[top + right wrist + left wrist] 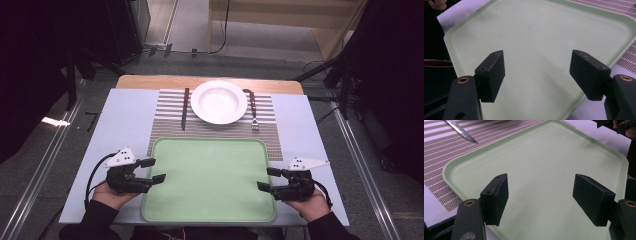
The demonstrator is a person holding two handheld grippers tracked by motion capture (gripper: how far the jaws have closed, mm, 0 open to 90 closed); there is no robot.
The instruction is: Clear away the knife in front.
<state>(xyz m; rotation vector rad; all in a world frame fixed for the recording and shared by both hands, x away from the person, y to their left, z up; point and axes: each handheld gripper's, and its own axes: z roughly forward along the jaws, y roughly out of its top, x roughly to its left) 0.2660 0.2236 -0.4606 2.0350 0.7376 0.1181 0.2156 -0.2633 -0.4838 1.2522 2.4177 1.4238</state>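
Grippers sit at either side of a pale green tray point(210, 180), which takes up the near half of the table. Left gripper point(157, 170) hangs over the tray's 9 o'clock edge, jaws spread wide with nothing between them. Right gripper point(269, 179) is at 3 o'clock, jaws spread just the same, nothing pinched. Up at 12 o'clock on the striped placemat point(167, 117) there's a white bowl point(219, 102), knife point(185, 107) at its 9, fork point(252, 110) at its 3.

You sit at a lab-style recording station: a small table point(125, 107) ringed by dark stands point(345, 75), floor rails point(55, 145) and trailing cables point(225, 25), its staged place setting of striped mat point(167, 132), white bowl point(219, 102) and green tray point(209, 180) under studio lighting.
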